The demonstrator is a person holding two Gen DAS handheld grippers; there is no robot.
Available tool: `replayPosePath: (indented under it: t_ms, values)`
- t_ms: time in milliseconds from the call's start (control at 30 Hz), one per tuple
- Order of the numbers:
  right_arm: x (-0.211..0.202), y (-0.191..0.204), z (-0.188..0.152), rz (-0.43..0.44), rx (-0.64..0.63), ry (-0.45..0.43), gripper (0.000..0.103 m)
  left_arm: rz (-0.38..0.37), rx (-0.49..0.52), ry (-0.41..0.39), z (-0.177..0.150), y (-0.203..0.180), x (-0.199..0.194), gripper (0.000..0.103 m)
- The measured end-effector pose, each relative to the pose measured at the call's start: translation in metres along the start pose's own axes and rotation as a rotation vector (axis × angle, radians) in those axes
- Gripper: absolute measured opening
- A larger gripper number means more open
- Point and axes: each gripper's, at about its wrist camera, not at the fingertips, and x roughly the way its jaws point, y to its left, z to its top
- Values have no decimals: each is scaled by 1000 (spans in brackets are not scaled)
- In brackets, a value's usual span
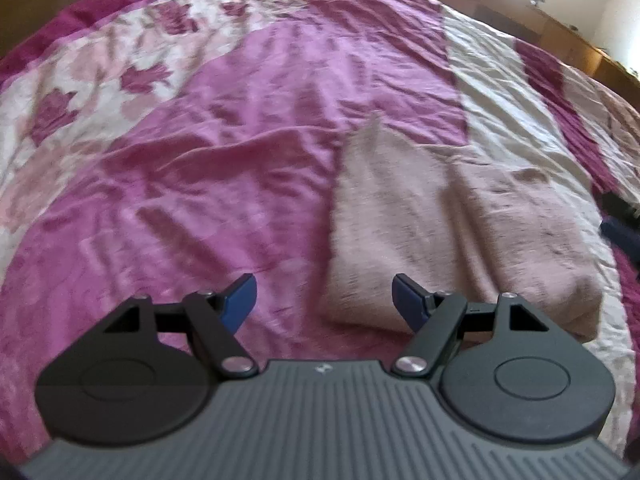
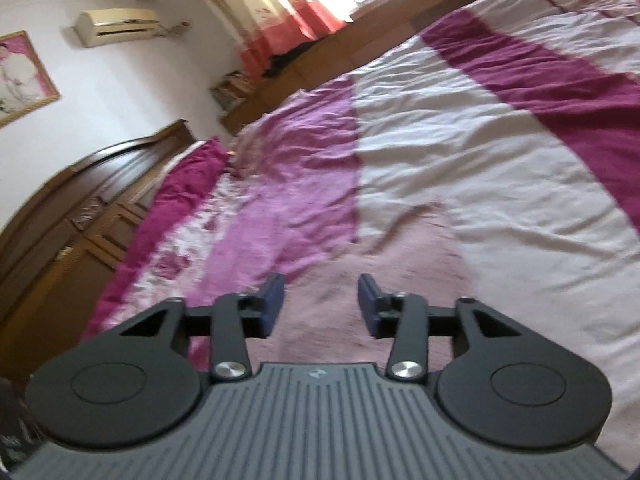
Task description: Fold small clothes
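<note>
In the left wrist view, the floral white and magenta band of the bedspread [image 1: 100,80] runs along the far left of the bed, with a wrinkled pink band beside it. The left gripper [image 1: 324,300] hangs over this pink band, its jaws wide apart and holding nothing. Just right of it lies the folded pale pink cloth [image 1: 452,232], flat on the bed, its near left corner between the blue fingertips [image 1: 406,300]. At the far right edge a dark gripper part [image 1: 620,224] peeks in.

In the right wrist view, a wooden wardrobe [image 2: 80,232] stands at left. The right gripper [image 2: 321,304] hovers over the pink cloth [image 2: 400,256], jaws apart and empty.
</note>
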Motion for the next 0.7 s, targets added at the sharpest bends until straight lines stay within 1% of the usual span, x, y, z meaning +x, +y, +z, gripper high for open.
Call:
replayPosePath:
  t_ms: [167, 367, 533, 700]
  values:
    - [-3, -25, -6, -65, 18, 23, 60, -56, 29, -16, 10, -26, 4, 76]
    - [-5, -45, -10, -123, 47, 28, 65, -141, 29, -3, 22, -53, 25, 76]
    - [-1, -57, -11, -143, 77, 37, 67, -190, 38, 5, 28, -73, 49, 76]
    - [2, -66, -15, -152, 100, 52, 68, -226, 37, 26, 26, -91, 78, 76]
